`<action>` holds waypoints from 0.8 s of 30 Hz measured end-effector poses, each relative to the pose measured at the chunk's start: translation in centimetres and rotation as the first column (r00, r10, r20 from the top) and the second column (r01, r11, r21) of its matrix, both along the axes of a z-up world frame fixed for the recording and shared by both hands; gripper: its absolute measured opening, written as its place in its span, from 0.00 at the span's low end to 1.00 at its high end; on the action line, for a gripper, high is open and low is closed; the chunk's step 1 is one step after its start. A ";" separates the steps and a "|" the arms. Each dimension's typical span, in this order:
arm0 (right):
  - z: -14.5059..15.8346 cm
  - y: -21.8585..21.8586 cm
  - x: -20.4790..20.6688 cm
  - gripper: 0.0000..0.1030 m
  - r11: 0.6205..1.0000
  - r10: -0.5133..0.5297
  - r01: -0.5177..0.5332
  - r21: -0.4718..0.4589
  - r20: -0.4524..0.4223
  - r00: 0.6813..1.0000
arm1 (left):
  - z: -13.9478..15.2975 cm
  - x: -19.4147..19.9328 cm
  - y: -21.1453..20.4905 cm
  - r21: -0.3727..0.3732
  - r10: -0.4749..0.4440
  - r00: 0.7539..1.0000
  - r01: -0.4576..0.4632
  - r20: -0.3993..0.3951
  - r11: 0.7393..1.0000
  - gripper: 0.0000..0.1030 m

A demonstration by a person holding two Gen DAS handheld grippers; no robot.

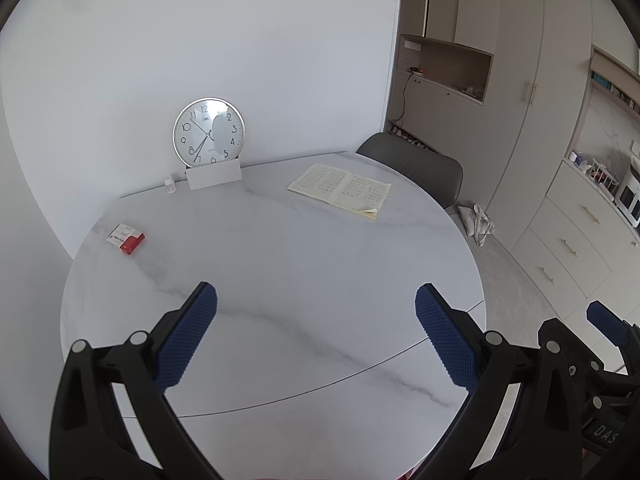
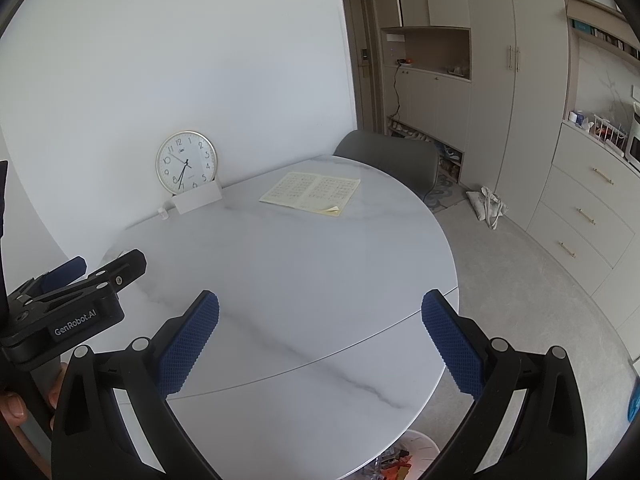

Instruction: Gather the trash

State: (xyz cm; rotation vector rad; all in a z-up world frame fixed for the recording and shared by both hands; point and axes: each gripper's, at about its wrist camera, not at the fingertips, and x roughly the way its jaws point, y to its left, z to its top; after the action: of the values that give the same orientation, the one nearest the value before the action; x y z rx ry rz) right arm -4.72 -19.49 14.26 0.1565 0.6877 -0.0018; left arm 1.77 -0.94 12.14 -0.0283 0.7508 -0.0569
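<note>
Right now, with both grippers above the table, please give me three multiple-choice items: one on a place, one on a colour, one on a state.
1. Where is the small red and white box?
A. on the left part of the table
B. on the open book
C. on the floor by the drawers

2. What colour are the pads of the left gripper?
A. green
B. blue
C. yellow

3. How is the book lying on the table?
A. closed
B. standing on its edge
C. open, flat

Answers: 1 A, the box lies on the marble top at the left, near the wall. 2 B, both pads are dark blue with a dotted surface. 3 C, two printed pages face up, with one corner curled.
</note>
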 end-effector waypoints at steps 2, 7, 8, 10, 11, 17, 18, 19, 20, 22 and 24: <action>0.0 0.0 0.0 0.98 1.000 -0.001 0.001 -0.001 0.000 1.000 | 0.0 0.0 0.0 0.000 0.000 1.000 0.000 0.001 1.000 0.92; 0.0 -0.1 0.0 0.98 1.000 -0.004 0.004 0.002 -0.001 1.000 | 0.0 0.0 0.0 0.001 -0.001 1.000 0.001 0.001 1.000 0.93; 0.0 -0.1 0.0 0.98 1.000 -0.005 0.005 0.001 -0.001 1.000 | -0.1 0.1 0.0 0.002 -0.004 1.000 0.004 0.002 1.000 0.92; 0.0 -0.2 -0.1 0.98 1.000 -0.006 0.006 0.001 0.000 1.000 | -0.1 0.1 -0.1 0.004 -0.010 1.000 0.010 0.001 1.000 0.92; 0.0 -0.2 -0.1 0.98 1.000 -0.005 0.005 0.001 0.001 1.000 | -0.1 0.2 -0.1 0.005 -0.012 1.000 0.012 0.001 1.000 0.92; 0.0 -0.3 -0.1 0.98 1.000 -0.005 0.005 0.000 0.002 1.000 | -0.1 0.1 -0.2 0.006 -0.018 1.000 0.018 0.004 1.000 0.92; 0.0 -0.3 -0.1 0.98 1.000 -0.005 0.005 0.000 0.002 1.000 | -0.1 0.1 -0.2 0.006 -0.018 1.000 0.018 0.004 1.000 0.92; 0.0 -0.3 0.0 0.98 1.000 -0.005 0.005 0.000 0.002 1.000 | -0.1 0.1 -0.2 0.006 -0.018 1.000 0.018 0.004 1.000 0.92; 0.0 -0.3 -0.1 0.98 1.000 -0.006 0.006 0.000 0.002 1.000 | -0.1 0.1 -0.2 0.006 -0.018 1.000 0.018 0.004 1.000 0.92; 0.0 -0.3 -0.1 0.98 1.000 -0.007 0.007 0.001 0.003 1.000 | -0.1 0.1 -0.2 0.006 -0.019 1.000 0.019 0.004 1.000 0.92; -0.1 -0.3 0.0 0.98 1.000 -0.006 0.006 0.000 0.003 1.000 | -0.1 0.0 -0.1 0.007 -0.020 1.000 0.020 0.005 1.000 0.93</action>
State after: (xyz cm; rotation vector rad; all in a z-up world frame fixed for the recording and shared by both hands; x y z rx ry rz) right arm -4.75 -19.76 14.20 0.1589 0.6847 -0.0075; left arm 1.78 -1.06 12.02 -0.0140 0.7464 -0.0730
